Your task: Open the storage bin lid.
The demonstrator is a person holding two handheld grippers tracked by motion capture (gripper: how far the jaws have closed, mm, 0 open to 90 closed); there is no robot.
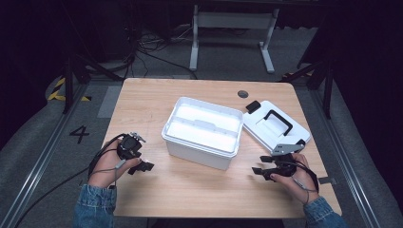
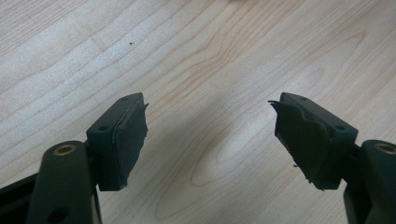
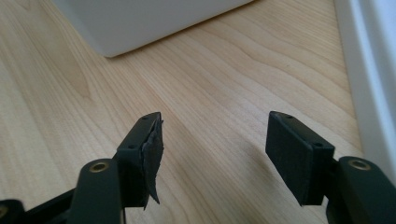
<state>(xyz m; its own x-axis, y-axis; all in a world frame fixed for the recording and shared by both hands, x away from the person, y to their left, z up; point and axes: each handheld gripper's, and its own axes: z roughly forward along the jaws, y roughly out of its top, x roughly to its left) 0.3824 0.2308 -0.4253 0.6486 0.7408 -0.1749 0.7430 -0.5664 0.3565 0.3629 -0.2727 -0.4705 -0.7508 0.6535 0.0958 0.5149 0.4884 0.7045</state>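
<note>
Left gripper view looks along the left gripper (image 2: 208, 135), whose fingers (image 2: 123, 140) stand wide apart with nothing between them but bare desk (image 2: 196, 60), the pad on the far finger torn at its edge; right gripper view shows the right gripper (image 3: 215, 156) likewise spread and empty, one pad peeling, with a corner of the white box (image 3: 149, 21) ahead and cut off by the frame. High view places the open box (image 1: 203, 132) mid-desk between the two grippers, left gripper (image 1: 141, 166) and right gripper (image 1: 260, 171) each apart from it; its lid (image 1: 275, 126) lies just beside it, and the box's inside is washed out by glare.
</note>
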